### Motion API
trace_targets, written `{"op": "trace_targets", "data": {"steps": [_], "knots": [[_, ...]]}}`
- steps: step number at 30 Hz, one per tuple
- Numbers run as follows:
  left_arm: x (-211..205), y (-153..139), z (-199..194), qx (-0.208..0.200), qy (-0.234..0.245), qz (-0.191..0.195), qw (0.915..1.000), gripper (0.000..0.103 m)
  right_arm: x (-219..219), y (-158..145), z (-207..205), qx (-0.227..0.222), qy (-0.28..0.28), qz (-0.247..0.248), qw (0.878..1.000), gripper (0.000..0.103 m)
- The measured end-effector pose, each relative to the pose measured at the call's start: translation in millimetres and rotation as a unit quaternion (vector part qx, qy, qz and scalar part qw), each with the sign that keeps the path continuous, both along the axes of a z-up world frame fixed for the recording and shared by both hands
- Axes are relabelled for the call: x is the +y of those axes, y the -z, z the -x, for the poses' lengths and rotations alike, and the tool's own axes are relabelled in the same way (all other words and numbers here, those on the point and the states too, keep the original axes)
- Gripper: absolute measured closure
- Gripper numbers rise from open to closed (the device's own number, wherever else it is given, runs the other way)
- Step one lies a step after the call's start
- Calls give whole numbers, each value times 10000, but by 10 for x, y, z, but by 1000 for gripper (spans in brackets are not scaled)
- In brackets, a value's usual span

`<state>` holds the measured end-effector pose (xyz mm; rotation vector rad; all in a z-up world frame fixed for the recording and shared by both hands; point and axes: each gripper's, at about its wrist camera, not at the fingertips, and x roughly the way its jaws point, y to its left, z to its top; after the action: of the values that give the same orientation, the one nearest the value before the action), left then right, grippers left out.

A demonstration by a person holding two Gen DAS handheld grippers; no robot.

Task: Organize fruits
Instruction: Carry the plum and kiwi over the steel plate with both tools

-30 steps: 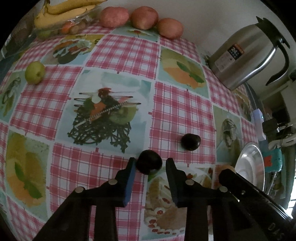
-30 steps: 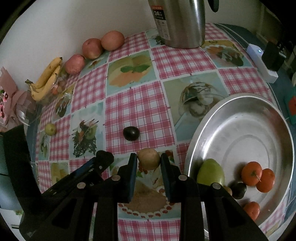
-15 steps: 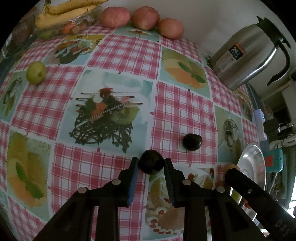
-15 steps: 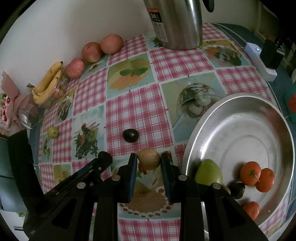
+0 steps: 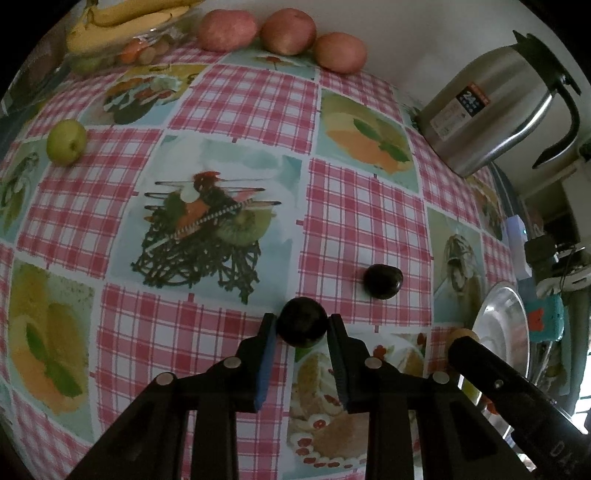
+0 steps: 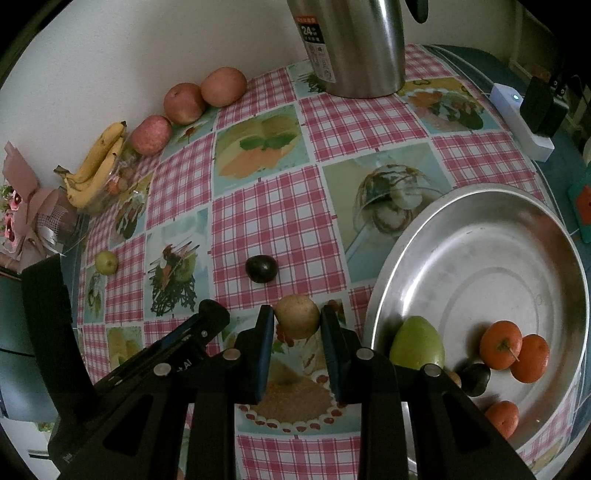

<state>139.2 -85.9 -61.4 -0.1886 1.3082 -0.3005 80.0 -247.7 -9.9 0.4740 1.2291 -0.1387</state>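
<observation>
The left gripper is clamped on a dark plum; both pads press its sides. The right gripper is closed on a small tan fruit, held just beside the rim of the metal tray. A second dark plum lies loose on the checked tablecloth, near the held one but apart from it.

Open cloth extends ahead of both grippers up to the wall, where three red apples and a bunch of bananas line the far edge. A steel flask stands at the far right corner.

The right wrist view shows the tray interior: a green pear, three oranges and one dark fruit grouped at its near side, the rest bare. The left wrist view shows only a sliver of the tray. Both views show a small green fruit alone near the left table edge.
</observation>
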Motion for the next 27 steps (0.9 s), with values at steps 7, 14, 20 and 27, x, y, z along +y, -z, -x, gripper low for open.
{"op": "trace_targets", "data": {"steps": [7, 14, 20, 27], "knots": [[12, -64, 10, -66, -18, 53, 10000, 74, 9, -2, 10, -13, 15, 1, 10000, 76], [28, -214, 43, -145, 6, 297, 9995, 74, -43, -34, 30, -35, 88, 7, 10000, 76], [-94, -411, 121, -373, 203, 347, 9985, 74, -297, -105, 112, -49, 434, 142, 9989, 76], [-354, -537, 249, -536, 569, 367, 9963, 74, -652, -114, 275, -43, 963, 130, 9953, 76]]}}
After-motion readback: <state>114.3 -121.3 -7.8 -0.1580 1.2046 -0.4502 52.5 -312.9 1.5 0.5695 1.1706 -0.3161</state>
